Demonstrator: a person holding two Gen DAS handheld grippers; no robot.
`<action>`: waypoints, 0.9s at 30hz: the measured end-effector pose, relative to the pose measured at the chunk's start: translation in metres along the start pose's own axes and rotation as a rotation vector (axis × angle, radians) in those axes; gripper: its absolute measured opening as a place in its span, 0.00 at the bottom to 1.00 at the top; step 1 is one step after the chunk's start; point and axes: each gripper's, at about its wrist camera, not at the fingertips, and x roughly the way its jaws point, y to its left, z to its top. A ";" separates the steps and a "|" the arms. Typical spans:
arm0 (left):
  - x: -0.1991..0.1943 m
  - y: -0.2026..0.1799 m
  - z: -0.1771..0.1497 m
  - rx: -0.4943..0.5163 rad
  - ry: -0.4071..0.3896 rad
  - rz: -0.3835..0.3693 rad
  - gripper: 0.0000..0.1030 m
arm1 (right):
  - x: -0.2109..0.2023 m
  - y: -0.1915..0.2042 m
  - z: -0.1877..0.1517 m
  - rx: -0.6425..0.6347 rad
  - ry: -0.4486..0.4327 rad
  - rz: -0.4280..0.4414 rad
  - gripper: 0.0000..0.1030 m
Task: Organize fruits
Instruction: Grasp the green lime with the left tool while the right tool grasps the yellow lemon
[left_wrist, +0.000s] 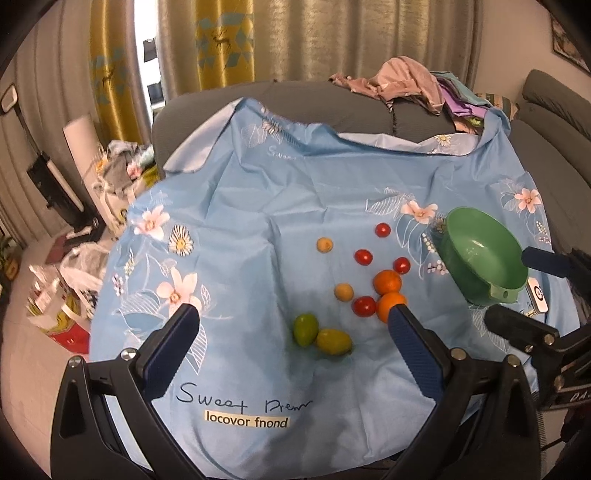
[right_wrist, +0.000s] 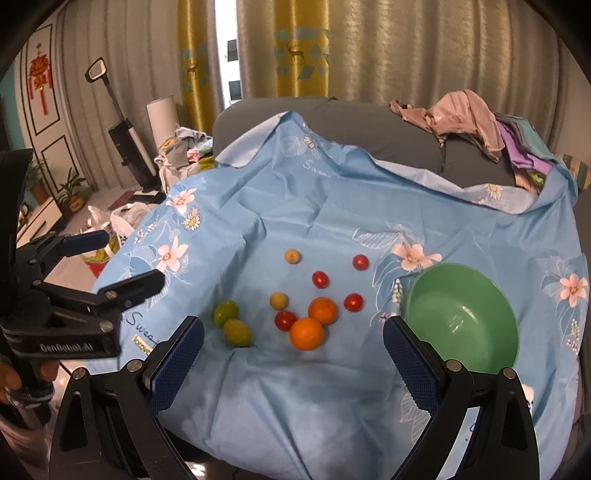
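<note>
Fruits lie mid-frame on the blue sheet (right_wrist: 295, 387): two oranges (right_wrist: 306, 333) touching, red tomatoes (right_wrist: 320, 279), greenish pair (right_wrist: 236, 331). Both grippers' jaws gape empty.

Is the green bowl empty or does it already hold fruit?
Empty. The right wrist view looks into the green bowl and shows only its bare inside; the fruits, such as the oranges, lie on the blue cloth.
</note>
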 end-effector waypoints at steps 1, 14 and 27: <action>0.005 0.005 -0.003 -0.010 0.010 -0.007 0.99 | 0.004 -0.002 -0.002 0.002 0.007 -0.002 0.95; 0.070 0.034 -0.054 -0.054 0.093 -0.193 0.94 | 0.083 0.012 -0.047 -0.027 0.115 0.172 0.73; 0.094 0.035 -0.044 -0.002 0.071 -0.298 0.75 | 0.167 0.036 -0.038 -0.079 0.185 0.288 0.55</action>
